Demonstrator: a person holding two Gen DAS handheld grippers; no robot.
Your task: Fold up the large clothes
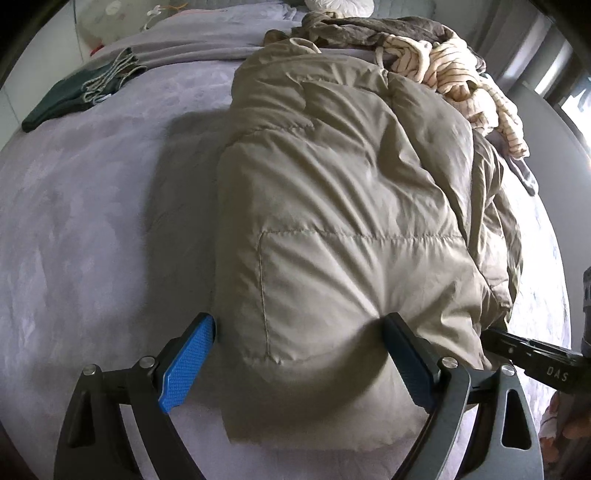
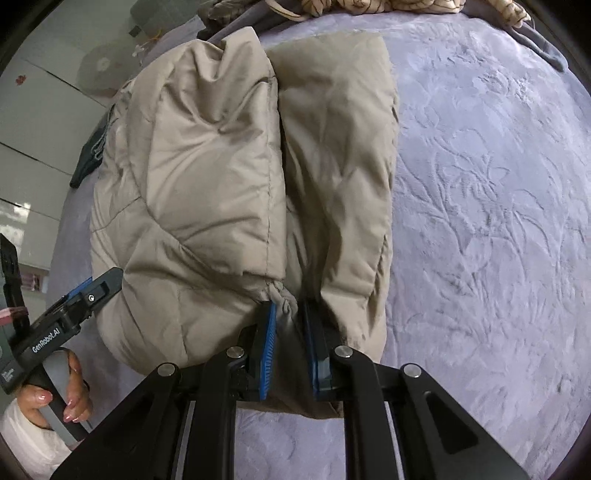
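A puffy beige down jacket lies folded lengthwise on the bed, with one long panel laid beside the thicker bulk. My left gripper stands wide open astride the jacket's near left corner. Its left blue pad is bare beside the edge, and its right finger dents the padding from above. My right gripper is shut on a gathered bit of the jacket's near hem, which is bunched between the blue pads. Its black body shows at the jacket's right corner.
The lilac embossed bed cover spreads around the jacket. Behind it lie a striped cream garment and a grey-brown one. A dark green garment with a cord lies far left. A hand holds the left gripper's handle.
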